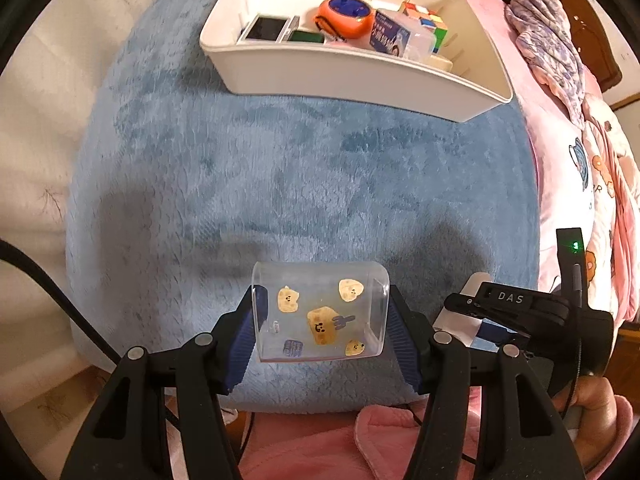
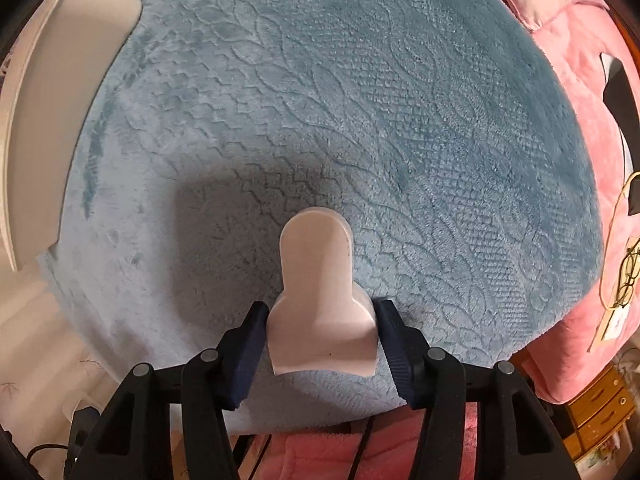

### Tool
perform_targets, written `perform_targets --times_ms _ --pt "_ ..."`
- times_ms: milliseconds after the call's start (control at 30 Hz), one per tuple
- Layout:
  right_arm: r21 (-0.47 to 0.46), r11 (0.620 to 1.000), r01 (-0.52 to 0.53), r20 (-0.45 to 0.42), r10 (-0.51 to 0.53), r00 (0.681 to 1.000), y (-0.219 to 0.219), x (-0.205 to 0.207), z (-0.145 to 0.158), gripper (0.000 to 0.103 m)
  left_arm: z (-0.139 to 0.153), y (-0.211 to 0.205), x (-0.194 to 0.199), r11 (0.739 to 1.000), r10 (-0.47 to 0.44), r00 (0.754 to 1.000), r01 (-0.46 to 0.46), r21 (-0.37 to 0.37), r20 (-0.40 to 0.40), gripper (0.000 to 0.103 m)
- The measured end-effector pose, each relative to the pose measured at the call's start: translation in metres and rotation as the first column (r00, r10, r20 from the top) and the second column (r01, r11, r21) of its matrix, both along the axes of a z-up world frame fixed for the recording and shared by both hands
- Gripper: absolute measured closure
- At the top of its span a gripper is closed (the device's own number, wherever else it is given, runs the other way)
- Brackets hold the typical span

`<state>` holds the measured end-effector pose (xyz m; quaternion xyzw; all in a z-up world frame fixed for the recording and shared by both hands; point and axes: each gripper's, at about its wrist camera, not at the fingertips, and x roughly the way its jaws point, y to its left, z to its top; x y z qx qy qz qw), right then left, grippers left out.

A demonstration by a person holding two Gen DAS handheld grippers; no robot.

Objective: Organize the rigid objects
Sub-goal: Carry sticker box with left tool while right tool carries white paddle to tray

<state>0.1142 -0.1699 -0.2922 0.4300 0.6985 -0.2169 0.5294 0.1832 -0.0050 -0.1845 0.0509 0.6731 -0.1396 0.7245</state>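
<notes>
Left gripper [image 1: 320, 320] was clamped on a clear box [image 1: 320, 314] with cartoon stickers, blue pads [image 1: 250, 328] pressed to both its sides, held over the near edge of the blue blanket [image 1: 280, 180].

Right gripper [image 2: 322, 338] was closed on a pale pink piece [image 2: 320, 296], wide base pinched between the pads [image 2: 248, 344], narrow rounded end pointing forward, just above the blanket [image 2: 360, 100]. Couldn't tell what the piece was.

Left view only:
- white bin [image 1: 360, 76] at the blanket's far edge, well apart from the clear box
- in the bin: orange-and-blue round toy [image 1: 346, 16], puzzle cube [image 1: 430, 20], a blue-printed pack [image 1: 390, 34], a small dark-screened device [image 1: 268, 28]
- right gripper [image 1: 516, 312] from the side, just right of the left one, white piece [image 1: 464, 308] sticking out of its tip
- pink printed bedding [image 1: 592, 184] to the right

Right view only:
- the pink piece's full shape
- quilted pattern in the blanket
- glasses [image 2: 628, 280] on pink fabric [image 2: 580, 80] at right
- only one corner of the bin [image 2: 60, 120], upper left; contents hidden

The clear box didn't show in the right view.
</notes>
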Motion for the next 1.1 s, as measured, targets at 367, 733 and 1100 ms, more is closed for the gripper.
perform_targets --times_ms 367,733,1100 --pt "-0.041 0.998 0.051 0.131 -0.045 0.990 -0.045 0.019 0.053 0.047 0.026 -0.007 0.012 0.999 -0.036 0.995 0.037 -0.001 0.095 0.040" --pt "-0.154 0.985 0.082 0.269 -0.038 0.962 -0.077 0.038 0.099 0.047 0.054 -0.021 0.044 0.998 -0.049 0.984 0.055 -0.028 0.174 0.040" --pt "-0.286 0.952 0.106 0.401 0.019 0.916 -0.081 0.073 0.126 0.047 0.073 -0.039 0.091 0.994 -0.083 0.963 0.097 -0.042 0.257 0.040"
